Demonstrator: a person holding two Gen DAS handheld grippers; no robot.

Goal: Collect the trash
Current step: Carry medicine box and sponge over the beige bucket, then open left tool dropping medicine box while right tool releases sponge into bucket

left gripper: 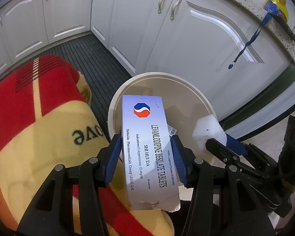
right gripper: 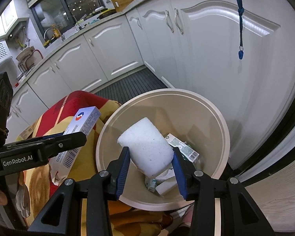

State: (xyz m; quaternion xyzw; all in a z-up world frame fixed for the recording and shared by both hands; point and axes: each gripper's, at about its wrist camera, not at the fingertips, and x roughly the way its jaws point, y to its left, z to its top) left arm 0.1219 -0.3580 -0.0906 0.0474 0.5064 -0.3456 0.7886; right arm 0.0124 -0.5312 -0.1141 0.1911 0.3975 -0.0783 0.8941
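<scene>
So the tablet box (left gripper: 147,147), a white Levamlodipine Besylate carton with a red and blue logo and a torn-open near end, is clamped across its width in my left jaws (left gripper: 146,157). Both blue pads are pressed flat on its long sides. Its far end pokes out over the near rim of the trash bin (left gripper: 186,82), while the rest hangs above the blanket.

My right jaws (right gripper: 150,163) are clamped on a white foam block (right gripper: 147,147), kind of rounded and speckled with little dark specks. It's held right above the bin's opening, tilted a bit.

The bin is a round cream plastic one, and down inside it there's already some stuff: a small green and white printed carton (right gripper: 184,147), some crumpled paper and another white piece at the bottom.

Just beside the bin on the left is a red and yellow blanket (left gripper: 39,118) with dark lettering on it, touching the bin's side. Behind everything are white kitchen cabinets (left gripper: 206,39) and a dark ribbed floor mat (left gripper: 92,59). A blue lanyard (right gripper: 240,19) dangles down in front of one cabinet door from the speckled countertop (left gripper: 245,5).
</scene>
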